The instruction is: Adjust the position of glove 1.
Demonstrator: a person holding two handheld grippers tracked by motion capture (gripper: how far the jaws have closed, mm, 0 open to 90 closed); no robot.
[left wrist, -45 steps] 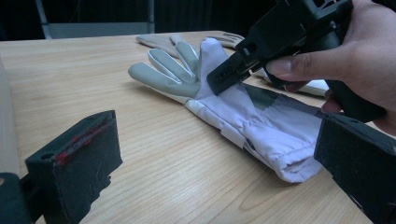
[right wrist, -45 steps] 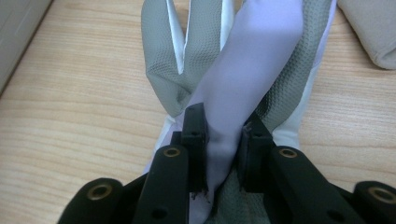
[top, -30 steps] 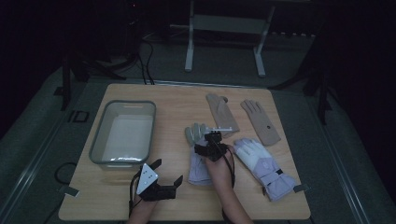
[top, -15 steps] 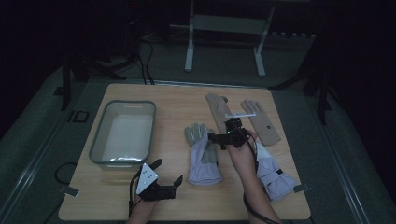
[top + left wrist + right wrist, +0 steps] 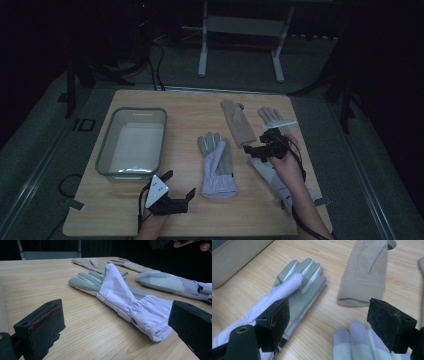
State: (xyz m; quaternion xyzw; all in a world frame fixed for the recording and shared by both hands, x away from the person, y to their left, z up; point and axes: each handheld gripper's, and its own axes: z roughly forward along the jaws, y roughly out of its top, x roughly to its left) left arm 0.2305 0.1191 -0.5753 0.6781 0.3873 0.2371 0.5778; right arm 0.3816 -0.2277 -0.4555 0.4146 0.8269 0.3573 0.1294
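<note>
Room: dark surroundings are seen, with a grey floor [image 5: 350, 165] and a pale metal stand [image 5: 242, 30] behind the worktop.

Worktop [image 5: 190, 107]: light wood grain, set lengthwise across the high view; bare board is left along the near edge.

Bin [image 5: 132, 142]: clear plastic, rectangular, placed at the left of the worktop, well apart from the gloves.

Lilac glove, centre [image 5: 217, 162]: laid flat, long axis running near to far, cuff towards the person, grey fingers pointing away, a lilac part folded over them. It lies between the two grippers.

Second lilac glove [image 5: 267, 172]: laid at the right, partly under the right forearm, fingertips just below the right gripper [image 5: 261, 148]. Its long axis runs from near right to far left. This glove is judged the nearer thing for the right hand, directly beneath it.

Beige gloves: one [image 5: 236, 122] beyond the centre glove, another [image 5: 270, 116] at the far right.

Right gripper: jaws have just been opening and stand wide apart, nothing between them.

Left gripper [image 5: 175, 192]: rested near the front edge, jaws released and empty, pointed at the centre glove's cuff.
</note>
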